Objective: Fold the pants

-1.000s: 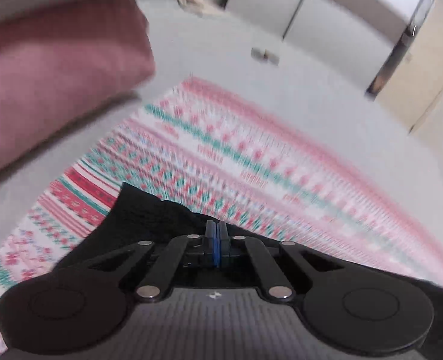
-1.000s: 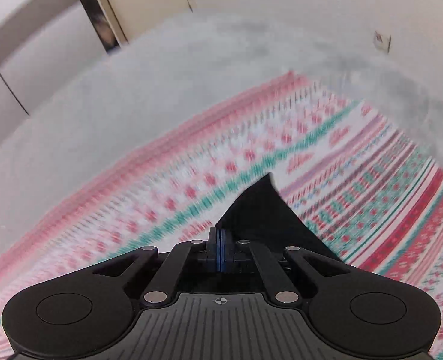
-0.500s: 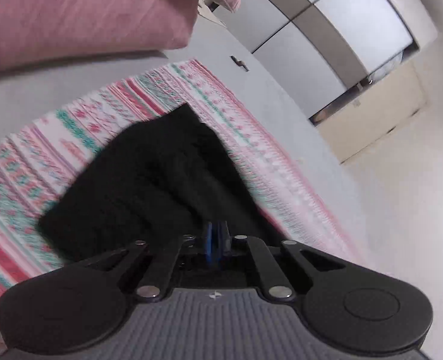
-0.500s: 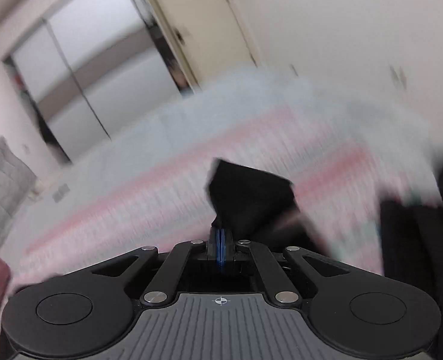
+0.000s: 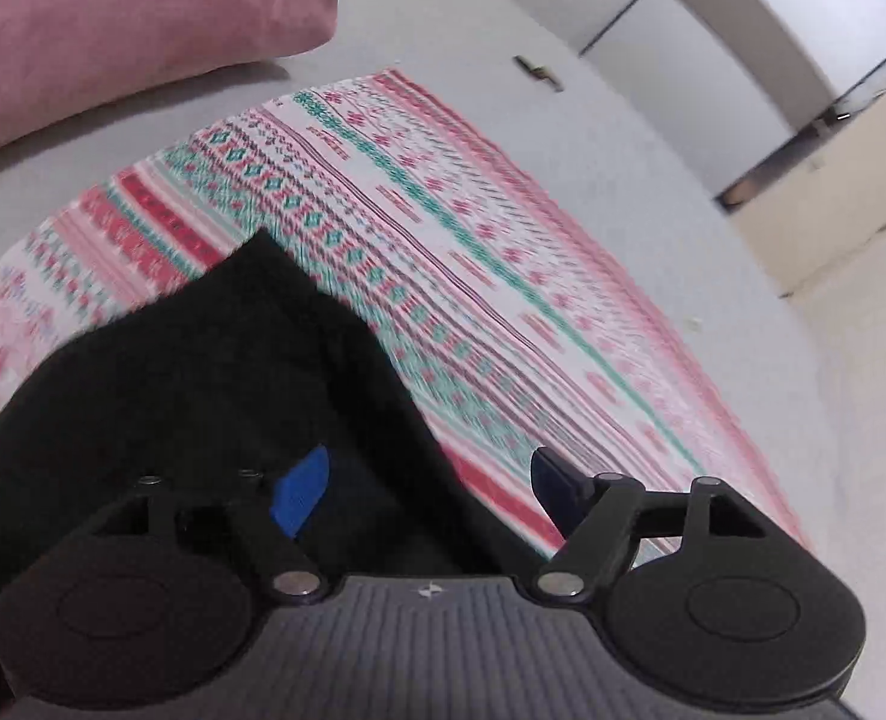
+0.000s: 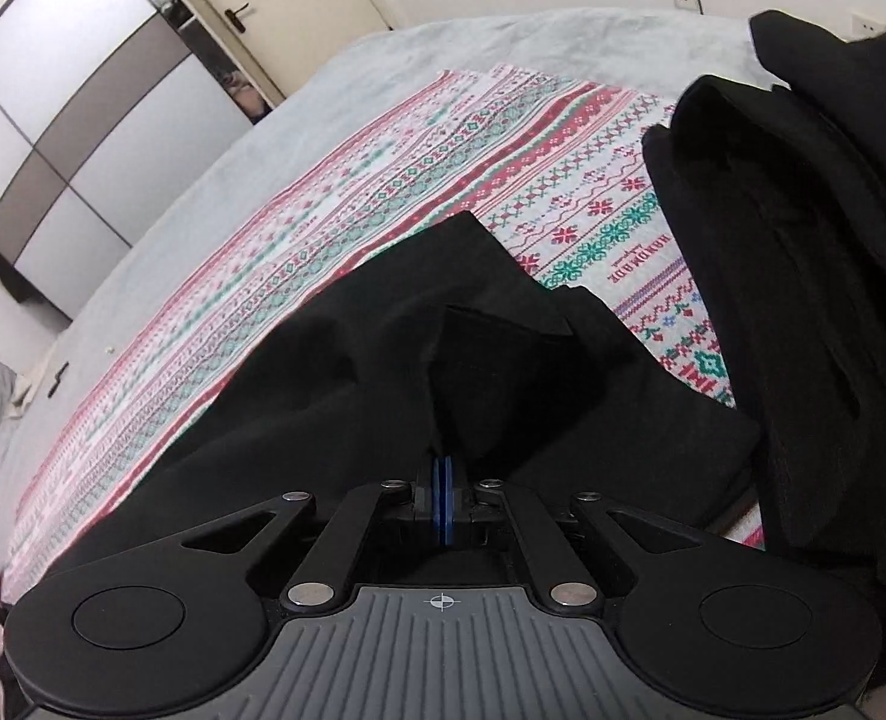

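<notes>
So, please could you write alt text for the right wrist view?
The right gripper is shut on a fold of the black pants, which lie on a patterned blanket over a grey bed. More black clothes are piled at the right.

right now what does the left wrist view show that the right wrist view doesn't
Only the left wrist view: the pink pillow at the head of the bed, and the left claw, jaws just opened, clear of the cloth.

Only the right wrist view: a stack of dark clothes at the right, a door handle, and the right claw shut on a fold of the black pants.

Both: the black pants, the patterned blanket and the grey bedsheet.
</notes>
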